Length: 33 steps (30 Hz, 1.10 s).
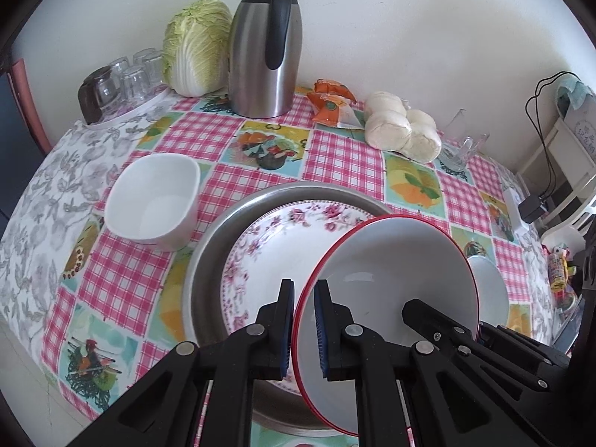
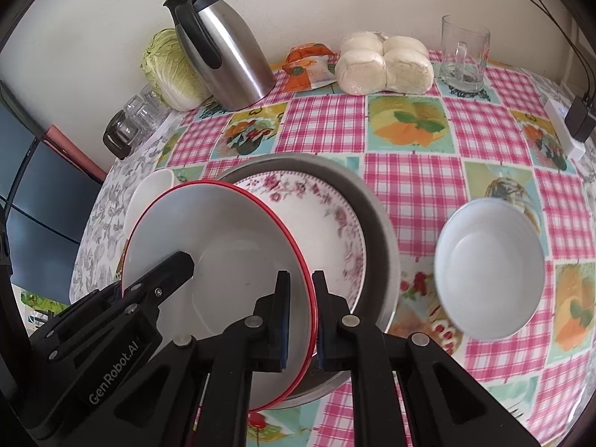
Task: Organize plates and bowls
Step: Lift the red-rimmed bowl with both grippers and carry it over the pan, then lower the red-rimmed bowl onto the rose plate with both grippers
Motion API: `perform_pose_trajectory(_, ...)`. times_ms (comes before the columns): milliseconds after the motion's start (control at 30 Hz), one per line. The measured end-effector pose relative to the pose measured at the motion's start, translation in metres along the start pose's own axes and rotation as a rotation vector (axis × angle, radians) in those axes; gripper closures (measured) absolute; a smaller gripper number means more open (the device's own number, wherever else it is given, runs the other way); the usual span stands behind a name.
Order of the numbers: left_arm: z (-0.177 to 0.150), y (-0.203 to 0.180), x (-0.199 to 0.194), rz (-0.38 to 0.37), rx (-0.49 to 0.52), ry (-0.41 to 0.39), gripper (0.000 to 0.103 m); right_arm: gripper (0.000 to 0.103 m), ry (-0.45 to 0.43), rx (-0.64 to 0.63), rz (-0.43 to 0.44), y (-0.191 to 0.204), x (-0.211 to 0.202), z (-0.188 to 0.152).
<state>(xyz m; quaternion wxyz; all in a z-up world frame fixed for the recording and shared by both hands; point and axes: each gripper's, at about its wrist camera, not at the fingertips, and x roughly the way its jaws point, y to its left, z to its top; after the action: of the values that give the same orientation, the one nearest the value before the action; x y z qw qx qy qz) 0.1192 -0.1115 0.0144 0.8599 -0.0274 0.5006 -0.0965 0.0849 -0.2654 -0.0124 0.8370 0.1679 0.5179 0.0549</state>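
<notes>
Both grippers hold a white bowl with a red rim (image 1: 391,260) (image 2: 223,242) by opposite sides, tilted over the stack. My left gripper (image 1: 304,284) is shut on its left rim, my right gripper (image 2: 301,275) on its right rim. Each view also shows a finger (image 1: 421,309) (image 2: 175,264) of the other gripper inside the bowl. Under it a floral plate (image 1: 283,231) (image 2: 320,205) lies in a round metal tray (image 1: 219,231) (image 2: 376,223). A square white bowl (image 1: 152,201) (image 2: 149,190) stands left of the tray, and a round white bowl (image 2: 488,268) (image 1: 488,283) stands to its right.
Along the wall stand a steel thermos jug (image 1: 264,44), a cabbage (image 1: 197,44), upturned glasses on a tray (image 1: 126,74), a snack packet (image 1: 331,104), bagged buns (image 2: 383,63) and a glass mug (image 2: 463,52). A charger and cable (image 2: 579,119) lie at the table's right edge.
</notes>
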Motion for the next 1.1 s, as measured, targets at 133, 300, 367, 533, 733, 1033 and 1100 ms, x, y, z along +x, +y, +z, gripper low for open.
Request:
perform_pose_trajectory(133,-0.002,0.005,0.001,0.009,0.004,-0.001,0.090,0.091,-0.010,0.022,0.012,0.003,0.004,-0.007)
perform_pose_trajectory(300,-0.001,0.007,0.004,-0.015,-0.001,0.005,0.090,0.090,-0.037,0.031,-0.013,0.006,0.004,-0.010)
perform_pose_trajectory(367,-0.001,0.007,0.005,-0.018,0.003,0.007,0.090,0.090,-0.043,0.049,-0.008,0.003,0.005,-0.011)
perform_pose_trajectory(533,0.000,0.006,0.012,-0.035,0.002,0.020,0.090,0.090,-0.063,0.094,0.005,-0.005,0.010,-0.015)
perform_pose_trajectory(733,0.001,0.004,0.017,-0.029,0.007,0.028,0.090,0.090,-0.068,0.117,0.025,-0.011,0.017,-0.019)
perform_pose_trajectory(1033,0.004,0.001,0.019,-0.017,0.014,0.020,0.090,0.090,-0.093,0.133,0.035,-0.014,0.018,-0.015)
perform_pose_trajectory(1100,0.004,0.003,0.021,-0.014,0.008,0.025,0.090,0.090,-0.089,0.133,0.037,-0.014,0.021,-0.014)
